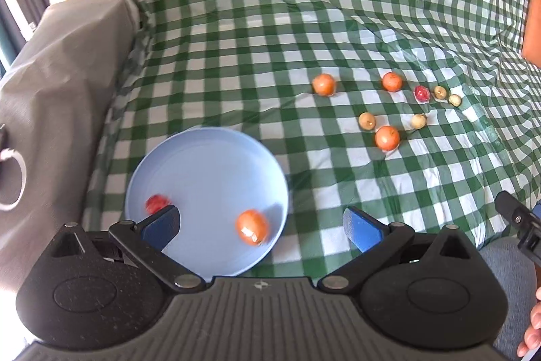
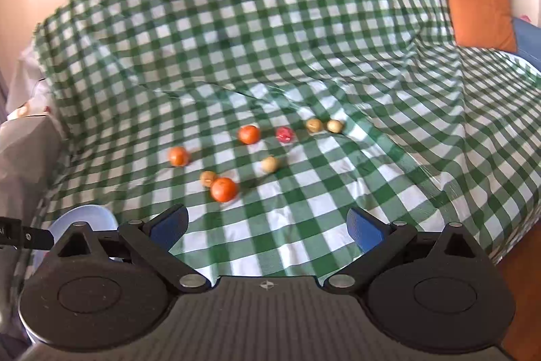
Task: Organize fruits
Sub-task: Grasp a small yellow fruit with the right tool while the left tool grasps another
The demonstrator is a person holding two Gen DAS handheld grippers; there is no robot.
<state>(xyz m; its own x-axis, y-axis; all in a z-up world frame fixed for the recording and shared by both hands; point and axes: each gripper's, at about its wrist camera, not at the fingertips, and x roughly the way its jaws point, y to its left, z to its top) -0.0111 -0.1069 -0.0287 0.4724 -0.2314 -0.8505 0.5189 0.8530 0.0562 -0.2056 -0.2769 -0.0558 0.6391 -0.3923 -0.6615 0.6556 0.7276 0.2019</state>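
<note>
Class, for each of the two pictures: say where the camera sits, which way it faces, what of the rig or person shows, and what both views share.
Left wrist: on the left gripper, open, looking down at the blue plate; fingertips show at the edge.
Right wrist: on the right gripper, open, facing the scattered fruit on the checked cloth.
Shared: plate, cloth, loose fruit.

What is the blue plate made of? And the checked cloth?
The plate looks like plastic: one even pale blue, smooth and matte, with a thin raised rim. It could be melamine; the pictures cannot settle that. The cloth looks like a woven green-and-white check under a clear plastic film: it creases softly, yet shiny streaks and folds glint across it near the fruits.
</note>
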